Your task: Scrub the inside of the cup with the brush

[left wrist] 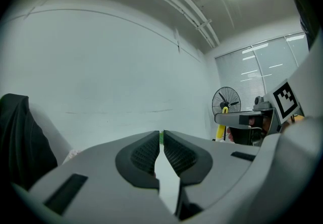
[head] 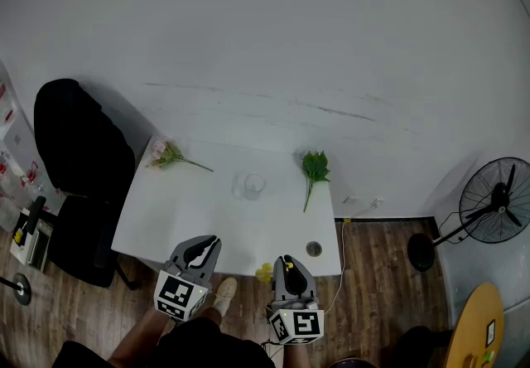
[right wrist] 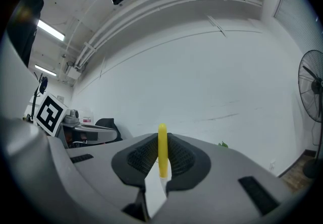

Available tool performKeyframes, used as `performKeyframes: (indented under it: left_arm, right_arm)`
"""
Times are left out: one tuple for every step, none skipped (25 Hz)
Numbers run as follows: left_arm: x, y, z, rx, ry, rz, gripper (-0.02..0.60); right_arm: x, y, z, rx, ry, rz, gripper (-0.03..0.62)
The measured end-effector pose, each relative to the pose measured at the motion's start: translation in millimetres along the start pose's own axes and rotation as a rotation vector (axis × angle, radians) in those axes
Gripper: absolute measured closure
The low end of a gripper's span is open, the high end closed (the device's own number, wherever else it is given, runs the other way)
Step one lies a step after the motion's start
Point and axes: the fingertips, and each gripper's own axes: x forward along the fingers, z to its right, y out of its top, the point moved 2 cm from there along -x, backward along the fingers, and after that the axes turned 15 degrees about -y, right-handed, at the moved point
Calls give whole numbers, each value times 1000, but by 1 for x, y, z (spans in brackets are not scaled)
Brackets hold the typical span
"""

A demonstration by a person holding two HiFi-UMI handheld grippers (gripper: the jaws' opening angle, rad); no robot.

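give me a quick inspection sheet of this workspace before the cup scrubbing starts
surface: white table, mostly bare.
job's things: clear cup stands near the table's middle; brush, yellow handle, is held well short of the cup.
clutter: pink flowers at the far left corner; green sprig at the far right; small round thing near the front right edge, cannot tell what.
grippers: left gripper jaws together, nothing between; right gripper shut on the brush; both at the table's near edge.
cables: thin cord on the floor by the wall.
surroundings: black chair at left, fan at right, round table at lower right.
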Motion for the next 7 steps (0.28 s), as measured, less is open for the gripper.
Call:
performKeyframes:
  left_arm:
    - [0, 0, 0, 1, 0, 0, 538]
    - [0, 0, 1, 0, -1, 0, 538]
    - [0, 0, 1, 0, -2, 0, 538]
    - [0, 0, 1, -1, -3, 0, 538]
    - [0, 0, 1, -1, -3, -1, 538]
    - [0, 0, 1, -1, -2, -1, 538]
    - [0, -1, 1, -2, -1, -1, 538]
  right_arm:
    - [0, 1, 0, 2, -3, -1, 531]
    - [-1, 1, 1, 5, -6, -2, 531]
    - [-1, 1, 1, 6, -7, -1, 531]
    - [-1, 1, 1, 6, -7, 0, 531]
    - [-1, 2, 1, 5, -6, 1, 531]
    - [0, 2, 2, 3, -5, 2, 531]
    - [0, 2, 2, 2, -4, 3, 531]
